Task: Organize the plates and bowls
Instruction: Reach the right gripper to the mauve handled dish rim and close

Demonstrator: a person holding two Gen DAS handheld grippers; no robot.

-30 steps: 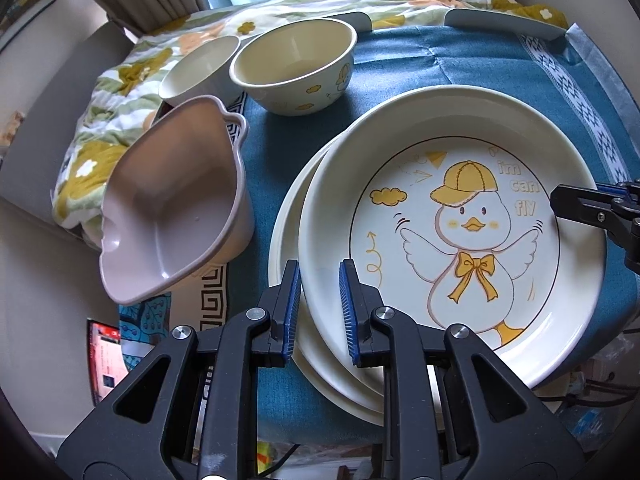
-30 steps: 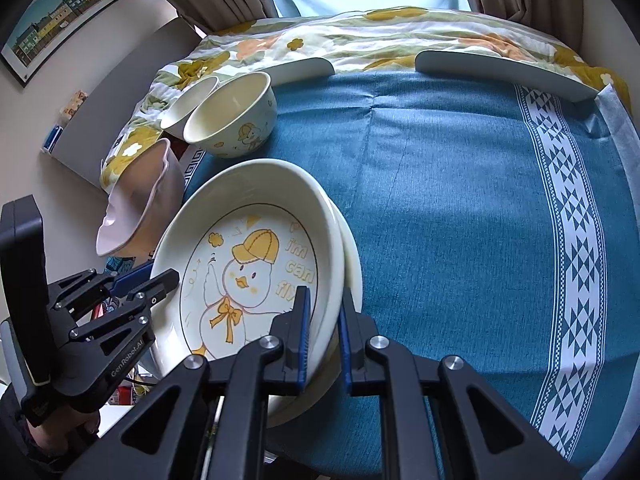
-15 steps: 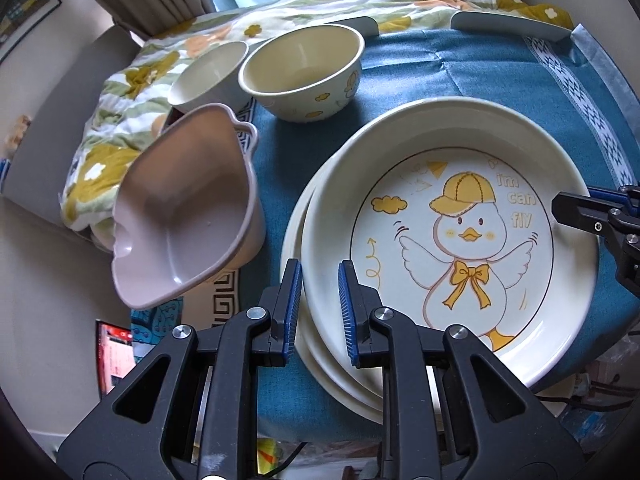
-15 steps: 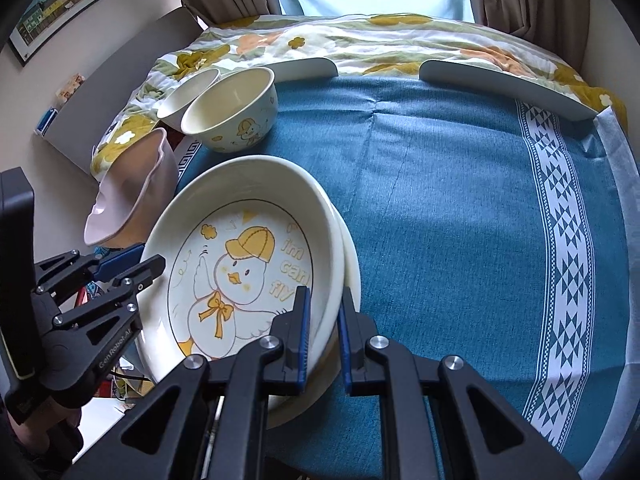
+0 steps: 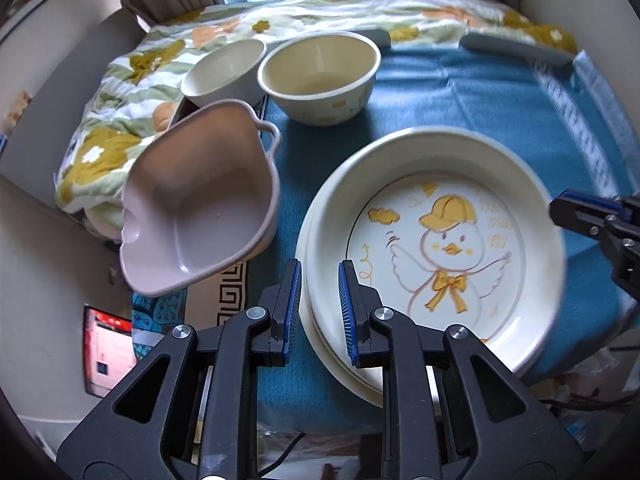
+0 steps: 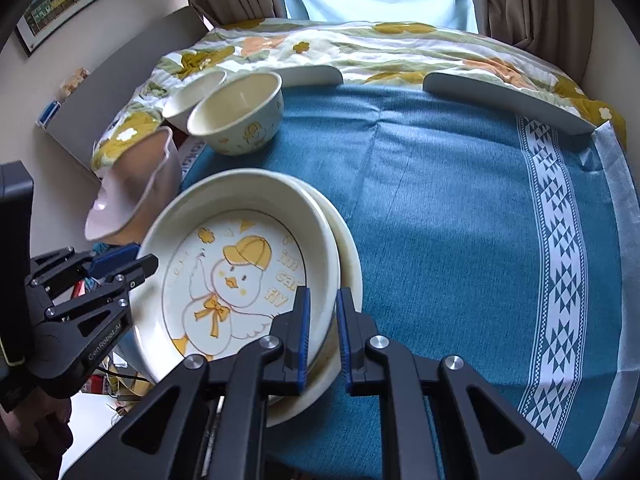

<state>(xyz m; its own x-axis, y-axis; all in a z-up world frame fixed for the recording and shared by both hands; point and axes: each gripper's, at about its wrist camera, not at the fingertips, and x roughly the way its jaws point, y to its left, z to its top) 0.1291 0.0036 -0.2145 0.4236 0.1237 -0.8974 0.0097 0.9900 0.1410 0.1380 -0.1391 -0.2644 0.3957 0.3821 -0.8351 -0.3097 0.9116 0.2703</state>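
In the left wrist view, a pink bowl (image 5: 196, 208) tilts at centre left, with a white bowl (image 5: 222, 70) and cream bowl (image 5: 320, 76) at upper centre. The left gripper (image 5: 319, 308) pinches the duck plate (image 5: 436, 240) rim at lower centre; the right gripper (image 6: 322, 332) pinches its opposite rim. A plain plate (image 6: 350, 264) lies beneath on the blue cloth (image 6: 460, 220).

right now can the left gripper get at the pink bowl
Probably not yet: the left gripper is shut on the duck plate rim. The pink bowl sits beside it, nothing between, once it lets go.
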